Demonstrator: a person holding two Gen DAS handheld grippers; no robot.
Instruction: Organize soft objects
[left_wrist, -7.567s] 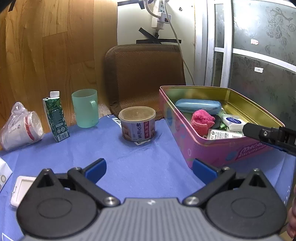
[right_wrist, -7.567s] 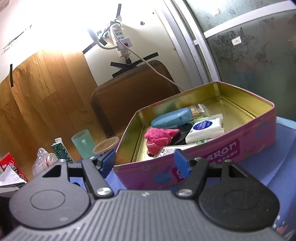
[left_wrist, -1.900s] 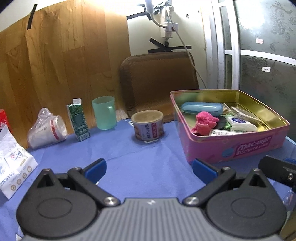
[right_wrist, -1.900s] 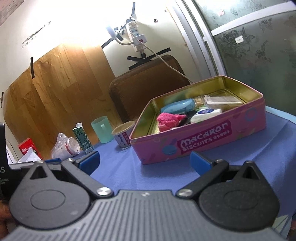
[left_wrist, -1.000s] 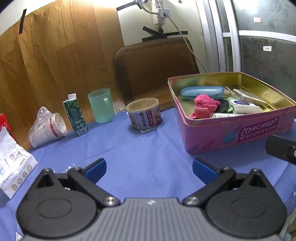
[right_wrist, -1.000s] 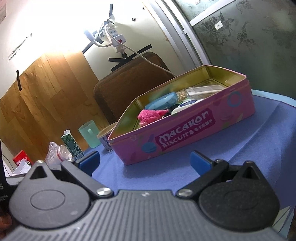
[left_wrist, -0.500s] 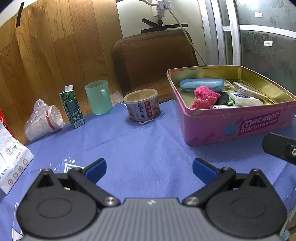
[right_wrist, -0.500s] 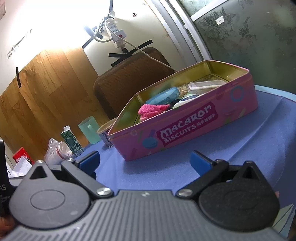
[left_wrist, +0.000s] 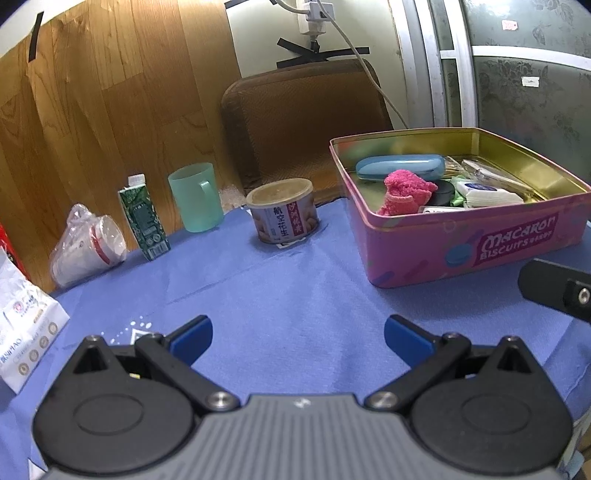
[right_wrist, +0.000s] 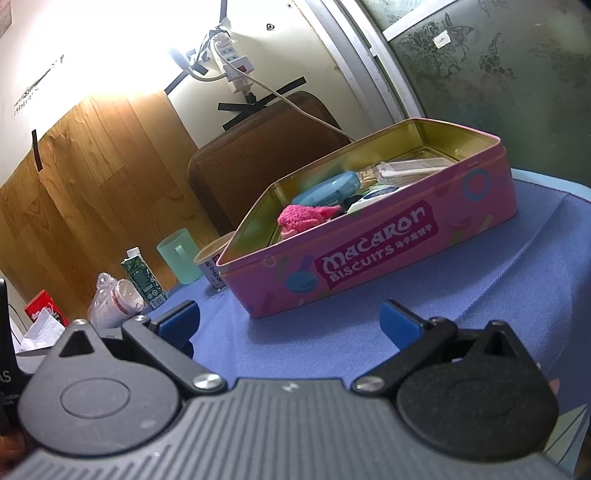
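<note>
A pink "Macaron Biscuits" tin (left_wrist: 461, 251) stands open on the blue cloth at the right; it also shows in the right wrist view (right_wrist: 373, 258). Inside lie a pink fuzzy sock (left_wrist: 404, 192) (right_wrist: 306, 218), a blue case (left_wrist: 400, 167), a white tissue pack (left_wrist: 487, 194) and a black round thing. My left gripper (left_wrist: 297, 338) is open and empty, low over the cloth in front of the tin. My right gripper (right_wrist: 290, 321) is open and empty, just short of the tin's front wall; part of it shows in the left wrist view (left_wrist: 554, 291).
Left of the tin stand a round food can (left_wrist: 282, 210), a green plastic cup (left_wrist: 195, 197), a green drink carton (left_wrist: 143, 218) and bagged paper cups (left_wrist: 88, 245). A white tissue packet (left_wrist: 26, 328) lies at the far left. A brown chair back (left_wrist: 303, 118) stands behind the table.
Both grippers have drawn back from the tin and stayed open. The right gripper opened wider since the earliest frame. Nothing in the tin has moved.
</note>
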